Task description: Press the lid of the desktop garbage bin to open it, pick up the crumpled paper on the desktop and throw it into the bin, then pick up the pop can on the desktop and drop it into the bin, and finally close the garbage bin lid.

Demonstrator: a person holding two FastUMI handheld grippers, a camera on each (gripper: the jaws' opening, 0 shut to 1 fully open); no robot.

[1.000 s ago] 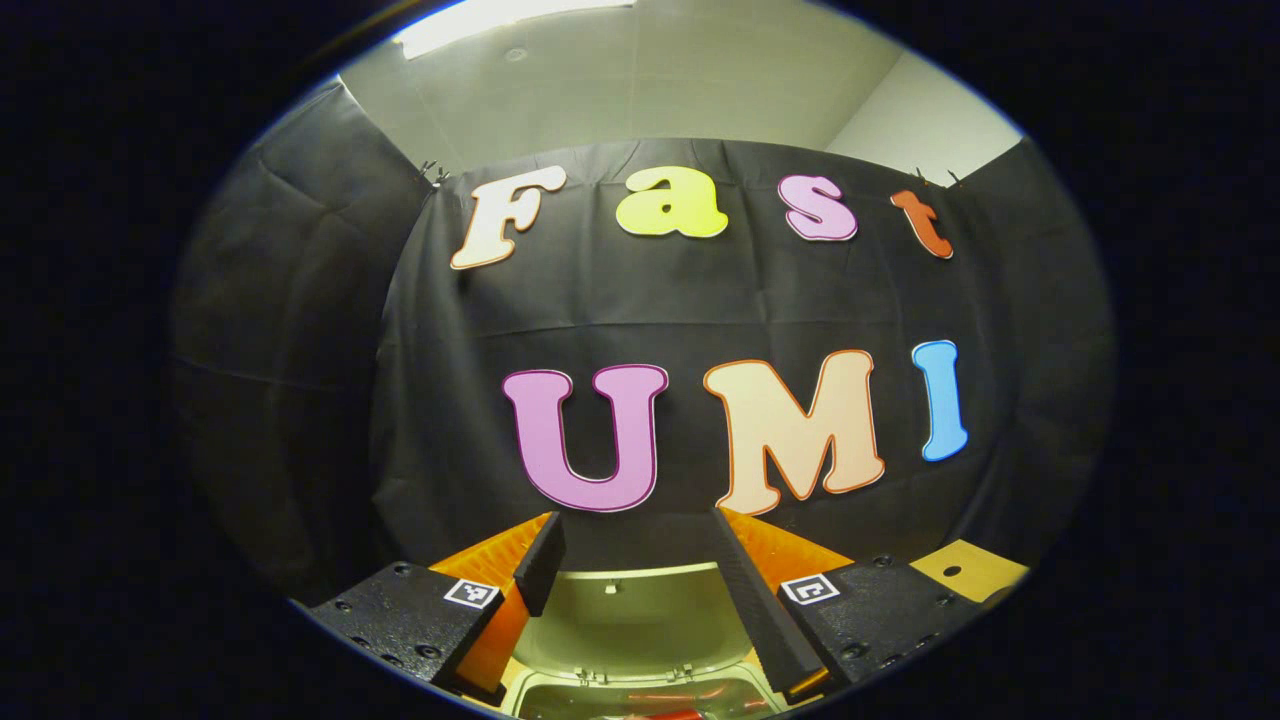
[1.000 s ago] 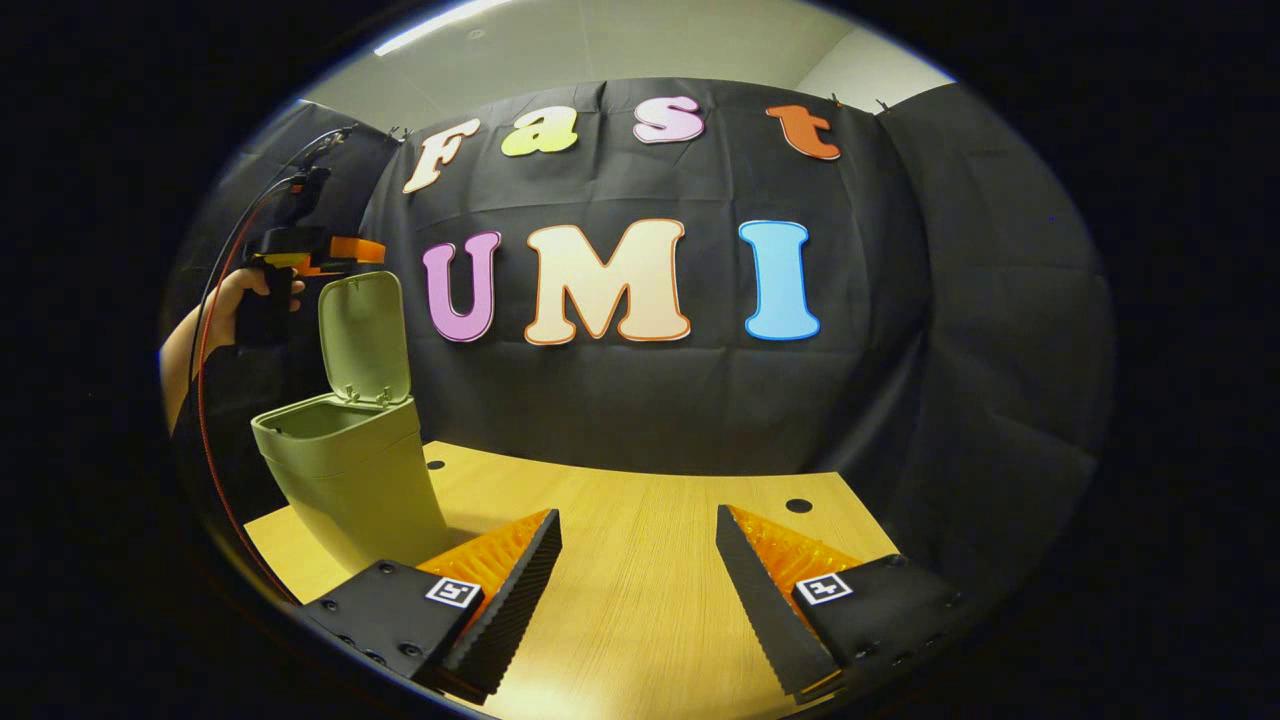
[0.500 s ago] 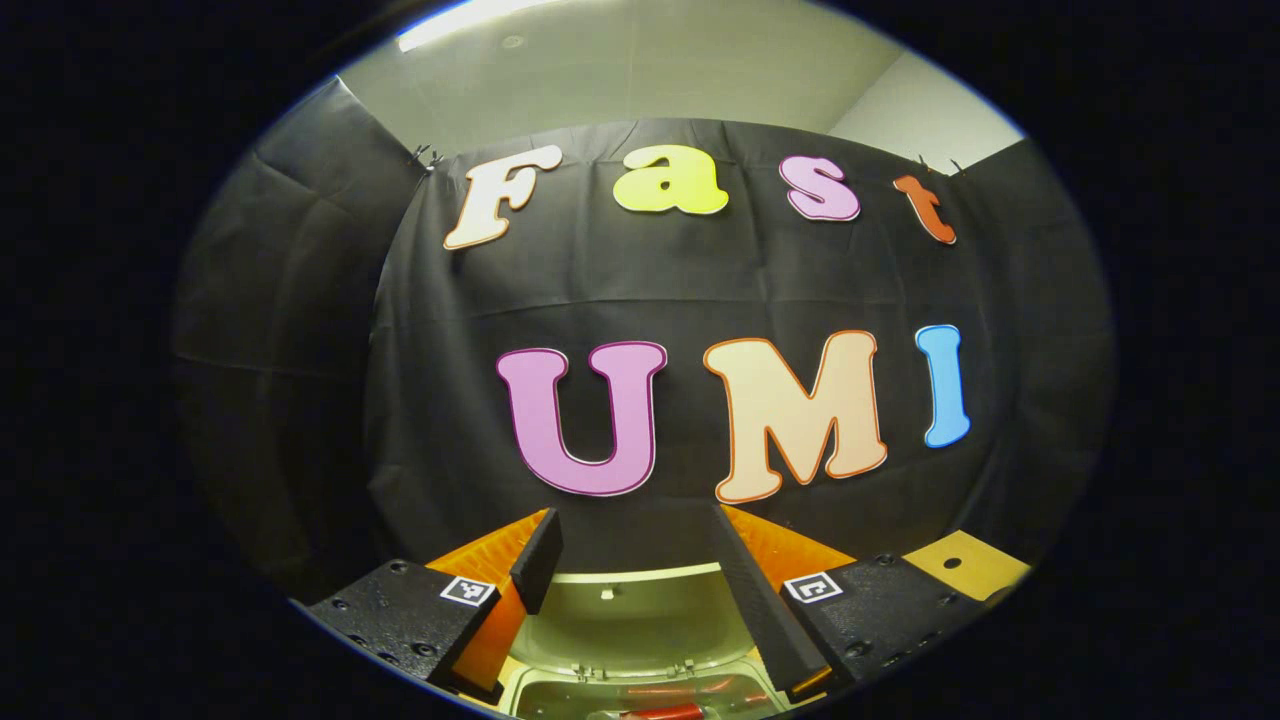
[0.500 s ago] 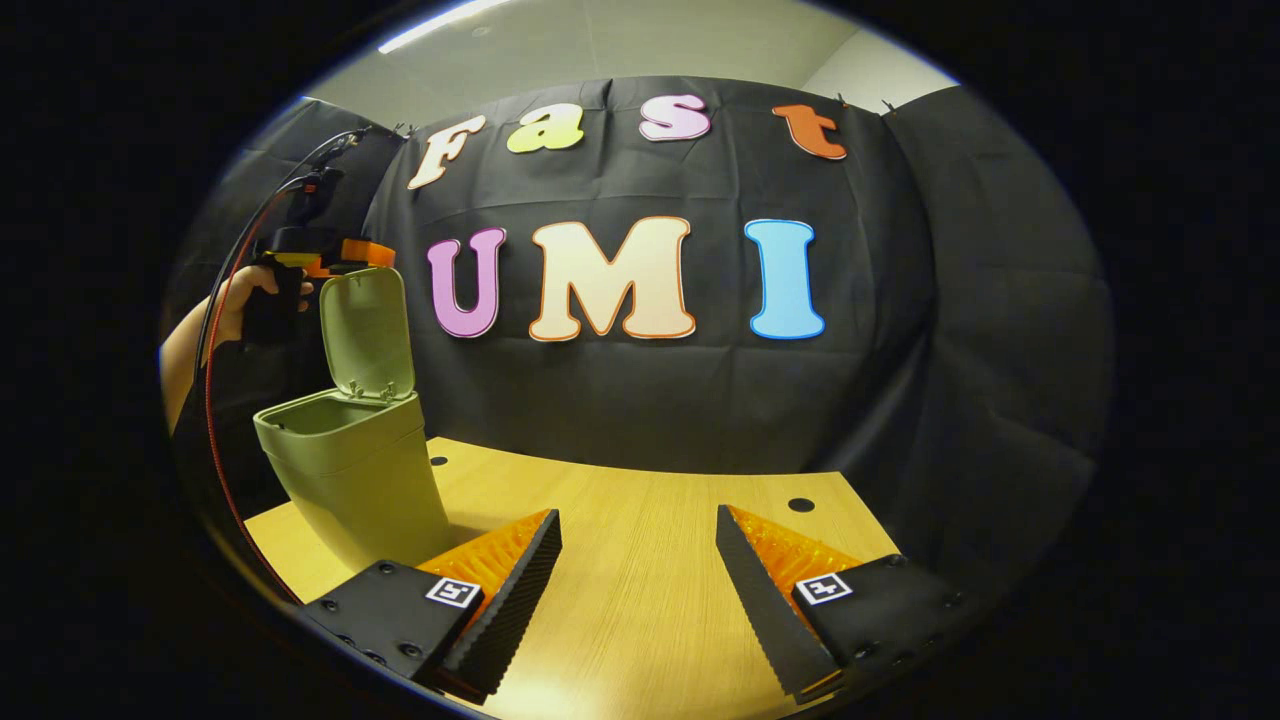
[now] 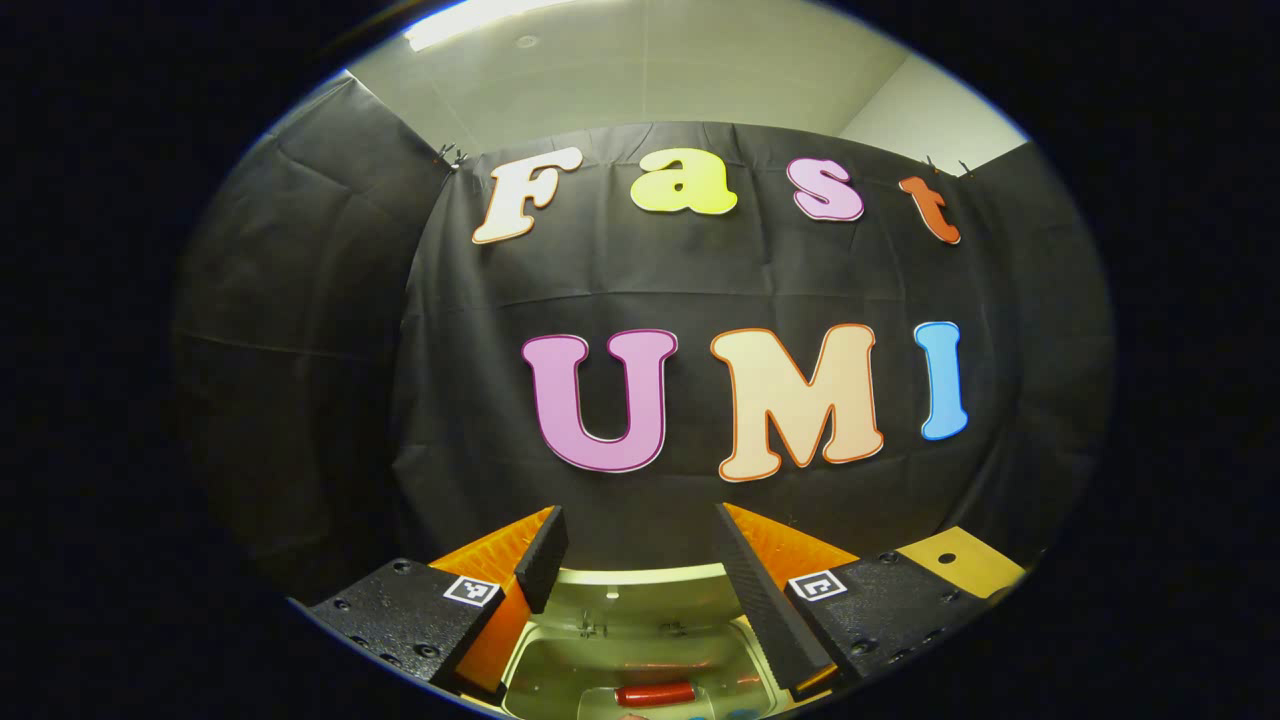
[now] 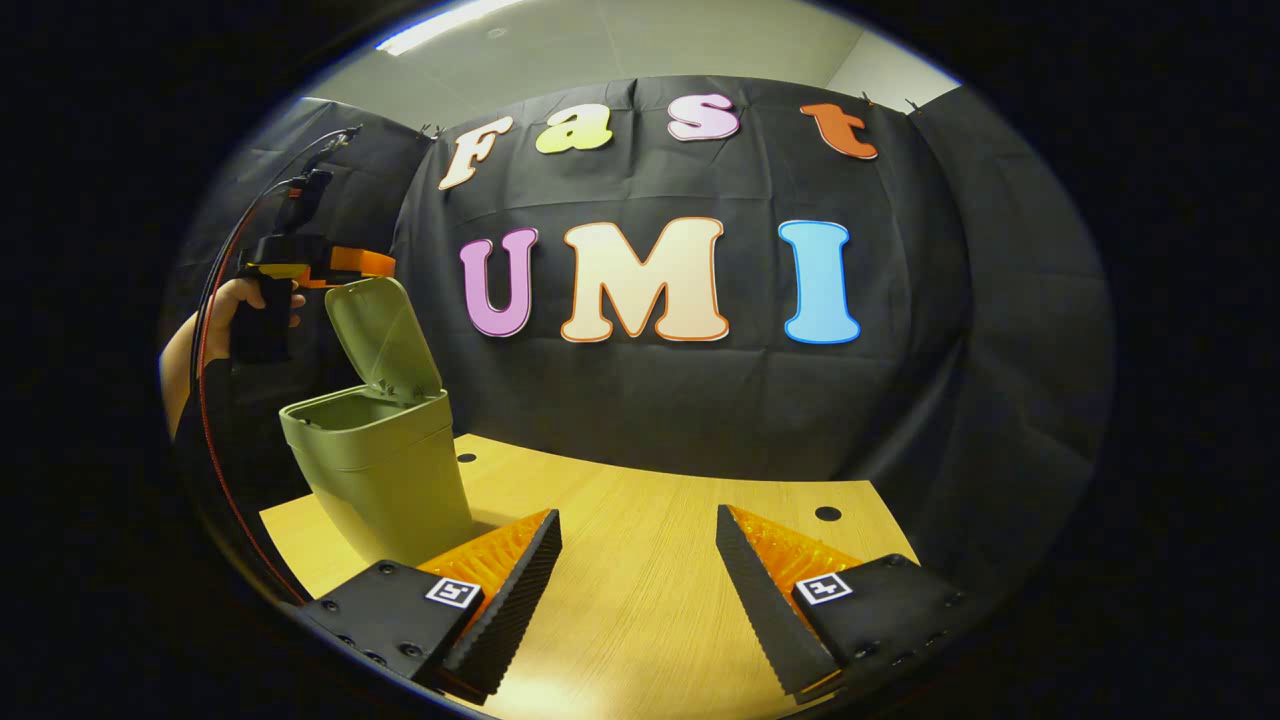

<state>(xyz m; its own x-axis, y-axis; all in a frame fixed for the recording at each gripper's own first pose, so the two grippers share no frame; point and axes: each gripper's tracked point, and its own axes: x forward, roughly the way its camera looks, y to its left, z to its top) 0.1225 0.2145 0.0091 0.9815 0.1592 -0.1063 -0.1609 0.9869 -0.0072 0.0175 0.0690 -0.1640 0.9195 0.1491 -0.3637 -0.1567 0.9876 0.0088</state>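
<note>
in the right gripper view we see our hand (image 6: 232, 305) at nine o'clock holding the left gripper (image 6: 345, 263) at the tilted lid (image 6: 385, 335) of the green bin (image 6: 385, 470). its jaws gape wide over the pop can (image 5: 655, 693) lying inside. at six o'clock the right gripper (image 6: 638, 555) hangs wide and empty above the table (image 6: 650, 560).

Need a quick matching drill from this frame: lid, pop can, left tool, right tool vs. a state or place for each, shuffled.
Column 1:
1. lid
2. pop can
3. left tool
4. right tool

Column 2:
A. open, low over the table
B. inside the bin
C. raised, leaning over the bin
D. at the lid's top edge

Pairs: 1-C, 2-B, 3-D, 4-A
</note>
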